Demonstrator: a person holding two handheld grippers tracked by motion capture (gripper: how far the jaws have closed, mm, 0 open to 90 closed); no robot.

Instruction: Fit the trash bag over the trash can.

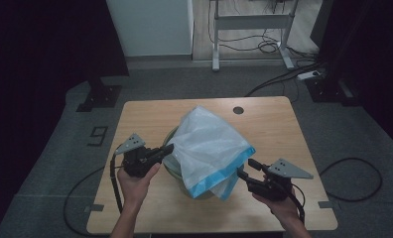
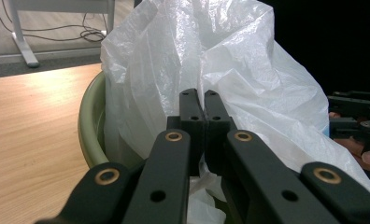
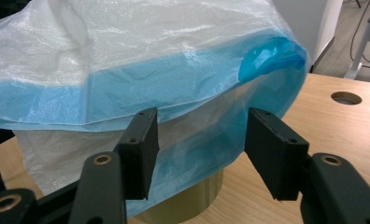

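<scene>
Crumpled white blue-edged bag [image 1: 209, 144] drapes green bin [image 2: 90, 126].

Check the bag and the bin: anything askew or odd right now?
Yes. The plastic bag is not seated in the green bin; it drapes over it in a lopsided heap, its blue band hanging crooked toward the right gripper, whose jaws stand open. The left gripper pinches its other side.

A black "9" [image 1: 99, 134] is marked on the grey floor left of the table.
</scene>
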